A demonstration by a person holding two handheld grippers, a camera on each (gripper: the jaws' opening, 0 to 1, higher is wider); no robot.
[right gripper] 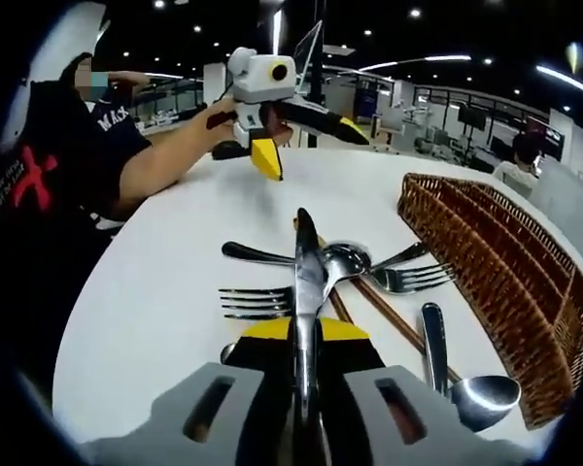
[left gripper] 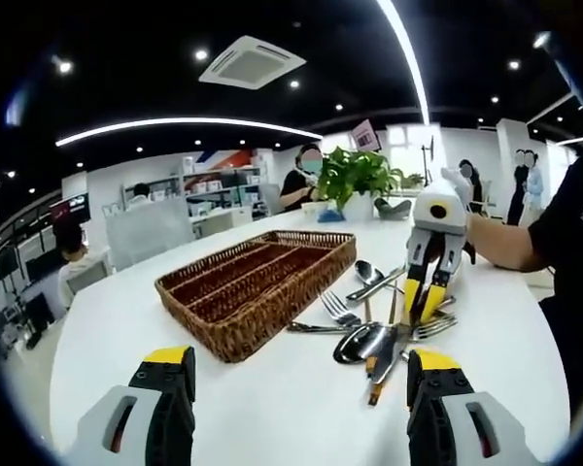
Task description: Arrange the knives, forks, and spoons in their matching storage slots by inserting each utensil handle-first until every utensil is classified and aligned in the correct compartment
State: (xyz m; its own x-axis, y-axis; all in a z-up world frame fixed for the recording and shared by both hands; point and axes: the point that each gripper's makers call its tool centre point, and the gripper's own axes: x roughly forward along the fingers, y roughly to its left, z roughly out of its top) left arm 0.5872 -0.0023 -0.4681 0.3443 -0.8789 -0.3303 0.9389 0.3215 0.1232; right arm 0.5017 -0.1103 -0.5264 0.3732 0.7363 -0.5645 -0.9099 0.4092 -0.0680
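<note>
Right gripper view: knife (right gripper: 305, 291) handle hidden between the closed jaws at 6 o'clock. Wicker tray (right gripper: 505, 282) cut off at 3 o'clock. Chopsticks (right gripper: 389, 316) partly buried under the cutlery. Left gripper view: pile (left gripper: 384, 325) too overlapped to count; right gripper (left gripper: 426, 303) covers part of it.

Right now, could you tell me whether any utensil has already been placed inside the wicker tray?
No; in the left gripper view the wicker tray shows bare compartments, while the utensils lie heaped on the table beside it.
</note>
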